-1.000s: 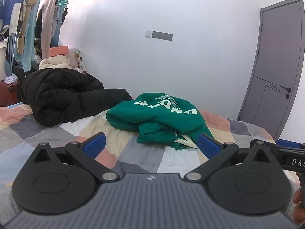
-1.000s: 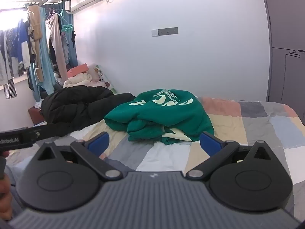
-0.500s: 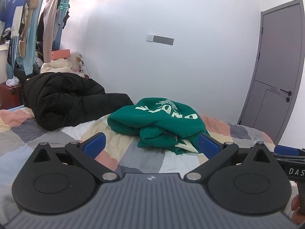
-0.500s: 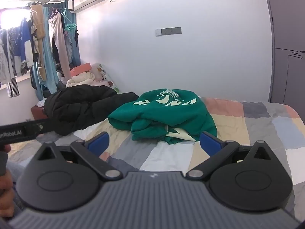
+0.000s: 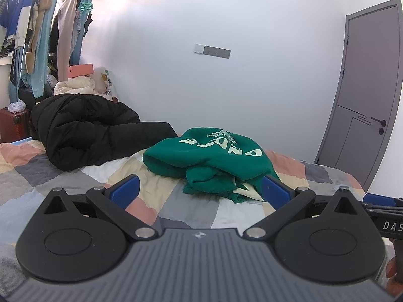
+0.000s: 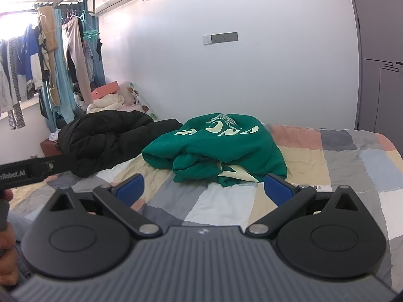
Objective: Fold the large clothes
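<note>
Left wrist view: both grippers (image 5: 199, 192) (image 6: 204, 188) spread wide, empty, before crumpled green sweatshirt (image 5: 214, 161)

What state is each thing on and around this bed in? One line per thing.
Green sweatshirt: crumpled heap, unfolded, untouched.
Black puffer coat: bunched up on the bed.
Left claw: open, empty.
Right claw: open, empty.
Grey door: shut.

A home bedroom: a bed (image 5: 289, 166) with a patchwork cover ahead of the tool, hanging clothes (image 6: 50, 58) far left, a grey door (image 5: 365, 100) right.
</note>
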`<state>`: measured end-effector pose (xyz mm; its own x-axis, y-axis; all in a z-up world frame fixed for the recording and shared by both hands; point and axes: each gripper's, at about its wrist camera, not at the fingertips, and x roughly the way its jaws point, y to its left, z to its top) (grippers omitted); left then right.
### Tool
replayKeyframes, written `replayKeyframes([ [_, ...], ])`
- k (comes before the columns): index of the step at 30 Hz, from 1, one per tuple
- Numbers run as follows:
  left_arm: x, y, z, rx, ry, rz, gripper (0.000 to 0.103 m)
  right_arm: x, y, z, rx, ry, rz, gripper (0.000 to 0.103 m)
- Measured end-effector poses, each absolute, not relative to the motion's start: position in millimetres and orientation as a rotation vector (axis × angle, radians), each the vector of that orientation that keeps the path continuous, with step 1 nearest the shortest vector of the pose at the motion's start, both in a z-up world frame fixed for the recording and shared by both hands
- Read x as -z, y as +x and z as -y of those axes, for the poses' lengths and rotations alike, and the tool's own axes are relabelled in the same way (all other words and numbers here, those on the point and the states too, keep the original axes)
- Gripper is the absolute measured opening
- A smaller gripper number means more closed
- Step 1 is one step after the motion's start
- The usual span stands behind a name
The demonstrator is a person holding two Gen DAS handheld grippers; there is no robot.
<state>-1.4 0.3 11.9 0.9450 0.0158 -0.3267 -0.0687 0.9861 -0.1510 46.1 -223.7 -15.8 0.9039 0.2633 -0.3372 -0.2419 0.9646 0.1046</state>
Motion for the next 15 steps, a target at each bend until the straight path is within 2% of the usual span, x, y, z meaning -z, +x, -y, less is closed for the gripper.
replayKeyframes([
  [15, -6, 12, -10, -0.031, -0.185, -0.343, 0.103, 20, 48, 224, -0.242, 0.084, -0.395, 0.103],
])
